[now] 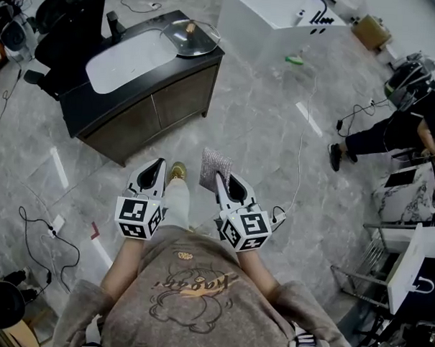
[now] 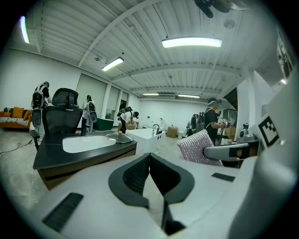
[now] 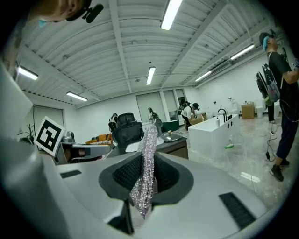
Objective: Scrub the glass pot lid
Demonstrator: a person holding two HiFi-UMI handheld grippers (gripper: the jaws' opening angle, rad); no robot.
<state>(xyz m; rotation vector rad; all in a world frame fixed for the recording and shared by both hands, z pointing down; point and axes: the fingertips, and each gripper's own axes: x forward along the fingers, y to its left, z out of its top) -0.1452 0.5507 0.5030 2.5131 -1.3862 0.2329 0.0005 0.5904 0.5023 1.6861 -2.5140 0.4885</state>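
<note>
Marble floor (image 1: 263, 128); glass pot lid (image 1: 189, 37) on desk (image 1: 76, 109) far beyond fingers (image 1: 151, 176). Pinches silver scrub cloth (image 1: 215, 166) in right gripper (image 1: 224, 180); left gripper (image 1: 160, 162) closed tight, empty.

Bright, even indoor light; heavy fisheye in all views.
You're lit by ceiling tubes (image 2: 191, 42), blown out white in both gripper views. The polished floor (image 1: 263, 128) throws back glare streaks, the glass pot lid (image 1: 189, 37) glints, shadows are soft. Black vignette rings the gripper views; straight lines bow toward the edges.
</note>
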